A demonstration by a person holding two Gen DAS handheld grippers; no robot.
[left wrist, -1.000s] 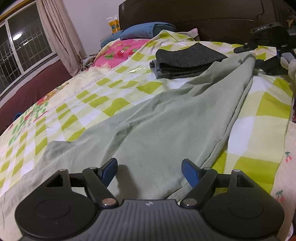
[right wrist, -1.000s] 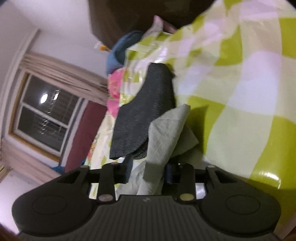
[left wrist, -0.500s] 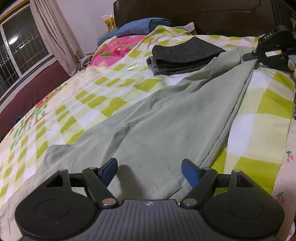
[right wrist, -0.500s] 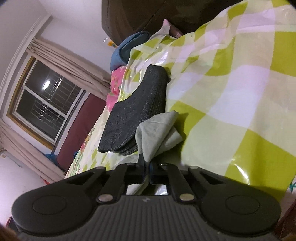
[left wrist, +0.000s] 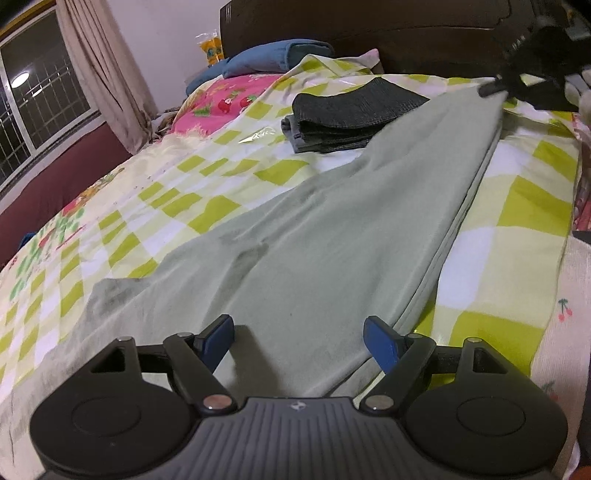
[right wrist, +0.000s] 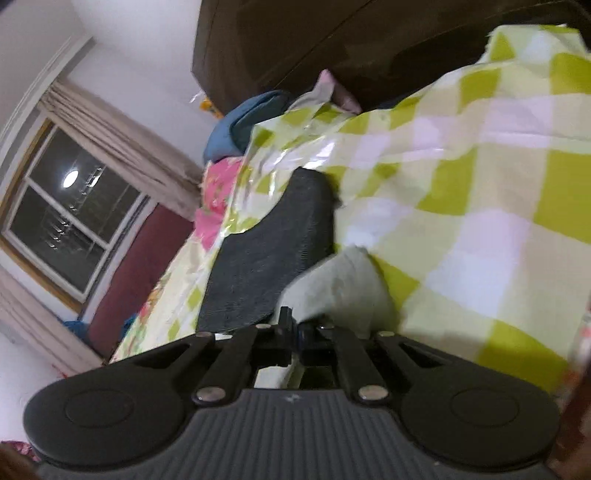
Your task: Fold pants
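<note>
Pinching the far end of the green pants [left wrist: 332, 236], stretched along the bed [left wrist: 517, 229] toward its headboard edge, the right hand-held gripper [right wrist: 295, 330] is clamped shut; the left hand-held gripper [left wrist: 299, 341] hovers spread wide over the near end, likely needing to close there before folding

I am working in a home bedroom. A bed [left wrist: 155, 206] with a yellow-green checked cover fills the view, backed at the far end by a dark wooden headboard [left wrist: 388, 33]. A blue pillow [left wrist: 273, 61] lies near it. On the left I see a night-dark window [left wrist: 33, 110] with grilles, a beige curtain [left wrist: 107, 77] beside it.
</note>
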